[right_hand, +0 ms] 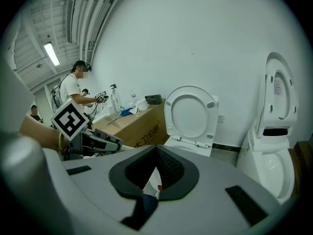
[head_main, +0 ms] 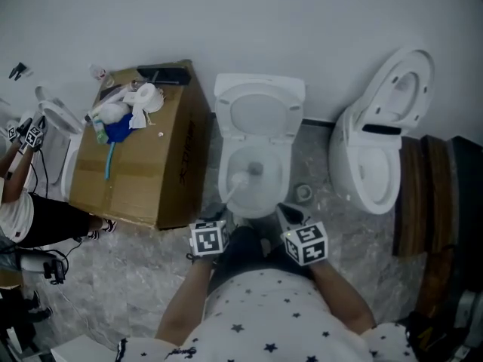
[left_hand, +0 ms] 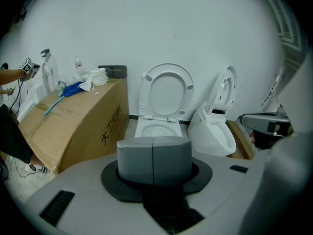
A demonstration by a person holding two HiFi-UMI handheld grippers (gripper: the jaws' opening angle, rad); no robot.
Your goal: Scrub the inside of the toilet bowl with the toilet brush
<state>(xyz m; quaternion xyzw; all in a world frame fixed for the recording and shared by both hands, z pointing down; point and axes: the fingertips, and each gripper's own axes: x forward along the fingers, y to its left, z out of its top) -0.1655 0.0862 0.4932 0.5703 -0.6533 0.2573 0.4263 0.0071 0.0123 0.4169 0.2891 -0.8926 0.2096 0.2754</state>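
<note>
Nearest, the left gripper point(left_hand: 154, 155) is pressed shut on nothing and the right gripper point(right_hand: 154, 168) has its fingers spread and empty (both are held by the front rim), so the toilet brush point(head_main: 240, 181) is seen leaning alone inside the toilet bowl point(head_main: 283, 183).

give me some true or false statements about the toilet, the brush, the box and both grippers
1. The lid of the middle toilet is raised. True.
2. The left gripper has its jaws wide apart. False: the jaws are together, with nothing showing between them.
3. The toilet bowl has nothing in it. False: a white toilet brush rests in it, handle pointing toward the left gripper.
4. A cardboard box stands beside the toilet, on its left in the head view. True.
5. The right gripper is clamped on the brush handle. False: its jaws are apart and hold nothing.
</note>
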